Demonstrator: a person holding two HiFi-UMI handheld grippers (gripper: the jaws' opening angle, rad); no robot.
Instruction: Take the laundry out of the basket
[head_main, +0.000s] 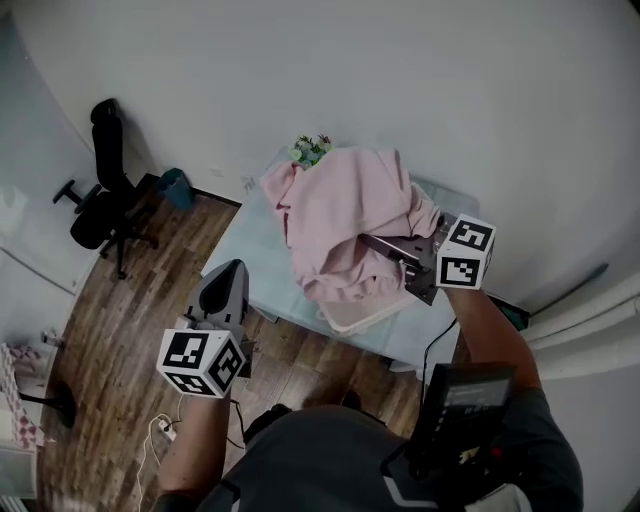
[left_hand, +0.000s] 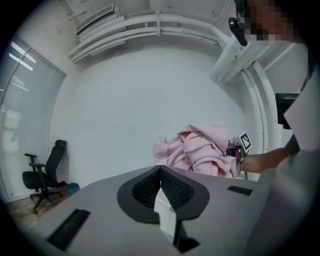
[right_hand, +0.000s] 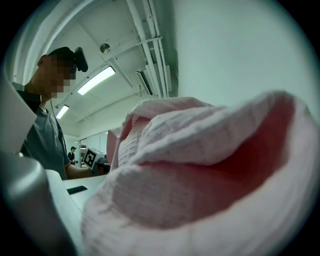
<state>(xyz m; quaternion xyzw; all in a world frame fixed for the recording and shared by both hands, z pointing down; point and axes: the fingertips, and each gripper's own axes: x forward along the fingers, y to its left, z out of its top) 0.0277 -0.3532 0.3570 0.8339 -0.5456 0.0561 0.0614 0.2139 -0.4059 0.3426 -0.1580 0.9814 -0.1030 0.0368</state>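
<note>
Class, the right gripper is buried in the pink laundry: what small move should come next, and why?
Probably lift the right gripper straight up: pink laundry fills its view and seems pinched between its jaws, yet the heap sits in the basket. The left gripper, shut and empty, hangs clear.

Pale table (head_main: 245, 250), 1 white basket (head_main: 355, 318) on it, perhaps flowers (head_main: 310, 150) behind

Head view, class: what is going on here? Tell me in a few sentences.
A person works two handheld grippers. The right gripper looks closed on the pink knitted cloth heaped in a white plastic basket on a pale blue table. The left gripper is shut and empty, held short of the table. The cloth is not yet out.
</note>
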